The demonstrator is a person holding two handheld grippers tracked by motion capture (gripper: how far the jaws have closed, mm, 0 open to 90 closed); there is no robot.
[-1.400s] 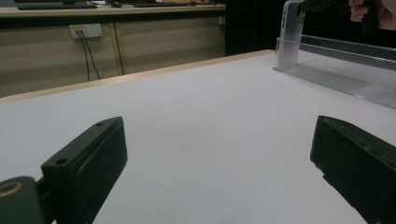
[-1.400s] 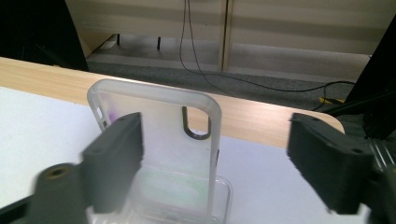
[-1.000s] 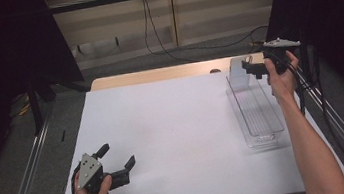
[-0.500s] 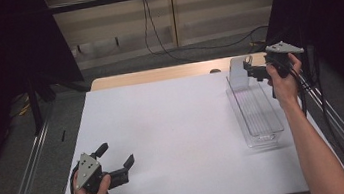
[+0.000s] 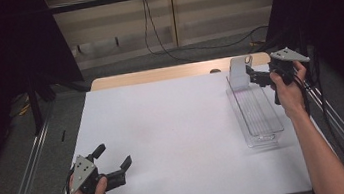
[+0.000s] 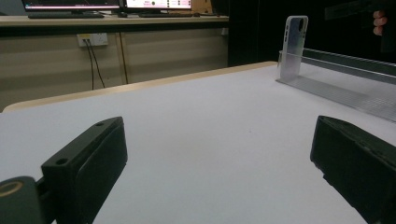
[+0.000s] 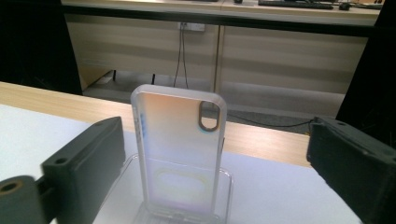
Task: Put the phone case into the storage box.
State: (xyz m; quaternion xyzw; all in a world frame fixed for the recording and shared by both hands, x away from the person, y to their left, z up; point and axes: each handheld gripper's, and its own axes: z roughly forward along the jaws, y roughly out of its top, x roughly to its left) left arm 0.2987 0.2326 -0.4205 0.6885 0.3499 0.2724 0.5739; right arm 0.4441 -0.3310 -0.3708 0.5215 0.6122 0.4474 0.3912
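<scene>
We find the left hand-held gripper (image 5: 114, 160) idle, jaws wide, at seven o'clock on the white surface (image 5: 174, 127). At two o'clock, the right hand-held gripper (image 5: 252, 73), jaws wide, approaches the translucent phone case (image 7: 180, 149) standing upright in the clear tray (image 5: 257, 111). We judge closing on it comes next.

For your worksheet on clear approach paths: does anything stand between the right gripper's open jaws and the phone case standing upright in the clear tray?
Nothing visible does. The right gripper faces the phone case directly, with open air between its spread jaws and the case at the far end of the clear tray.
</scene>
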